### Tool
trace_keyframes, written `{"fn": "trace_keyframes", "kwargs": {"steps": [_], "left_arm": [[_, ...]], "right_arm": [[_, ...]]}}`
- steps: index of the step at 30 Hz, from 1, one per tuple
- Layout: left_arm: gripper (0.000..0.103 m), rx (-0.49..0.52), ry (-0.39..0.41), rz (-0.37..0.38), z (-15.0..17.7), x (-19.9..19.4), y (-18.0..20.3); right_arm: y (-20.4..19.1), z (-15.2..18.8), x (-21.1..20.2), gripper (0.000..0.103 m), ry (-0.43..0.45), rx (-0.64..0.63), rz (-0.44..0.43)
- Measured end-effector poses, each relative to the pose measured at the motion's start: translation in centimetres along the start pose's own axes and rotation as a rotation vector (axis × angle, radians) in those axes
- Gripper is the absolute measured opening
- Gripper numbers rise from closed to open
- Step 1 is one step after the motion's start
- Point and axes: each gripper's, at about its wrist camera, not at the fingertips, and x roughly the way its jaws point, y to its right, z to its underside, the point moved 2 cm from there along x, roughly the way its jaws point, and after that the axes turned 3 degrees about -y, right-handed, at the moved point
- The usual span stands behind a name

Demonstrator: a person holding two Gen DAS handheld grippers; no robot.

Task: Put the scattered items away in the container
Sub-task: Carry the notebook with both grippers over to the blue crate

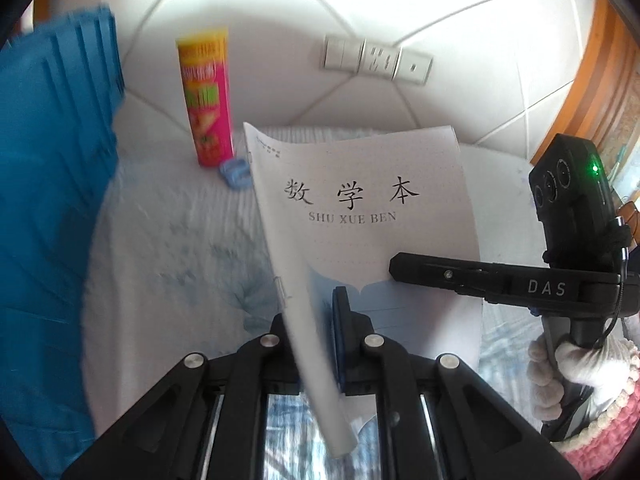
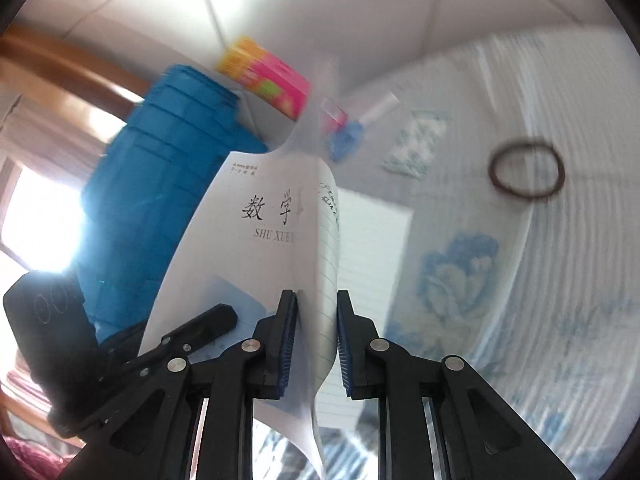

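Observation:
A white maths exercise book [image 1: 360, 208] marked "SHU XUE BEN" is held up off the bed. My left gripper [image 1: 316, 308] is shut on its spine edge. My right gripper [image 2: 316, 304] has its jaws around the book's [image 2: 256, 240] lower edge with a gap on the right side; it also shows in the left wrist view [image 1: 404, 266] against the cover. The blue ribbed container [image 1: 52, 200] stands at the left, also seen in the right wrist view [image 2: 160, 200].
A pink and yellow snack tube [image 1: 208, 100] stands behind the book, a small blue clip [image 1: 236, 174] beside it. In the right wrist view a brown hair band [image 2: 526, 174], a sachet [image 2: 416, 142], a white tube [image 2: 380, 108] and lined paper [image 2: 368, 248] lie on the floral sheet.

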Motion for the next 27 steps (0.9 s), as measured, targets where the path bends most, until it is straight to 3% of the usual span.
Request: {"fn": "trace_keyframes", "kwargs": {"steps": [11,27], "left_arm": [[0.011,0.036,0.129,-0.06,1.0,-12.8,2.5],[0.011,-0.047,0.237,-0.151,8.3,-25.4,1.8]], "right_arm": [[-9.2,2.2,-7.2,0.02,0.098,-0.134,-0.042],[-19.3,9.2,-10.5,0.02,0.075,-0.29,-0.097]]}}
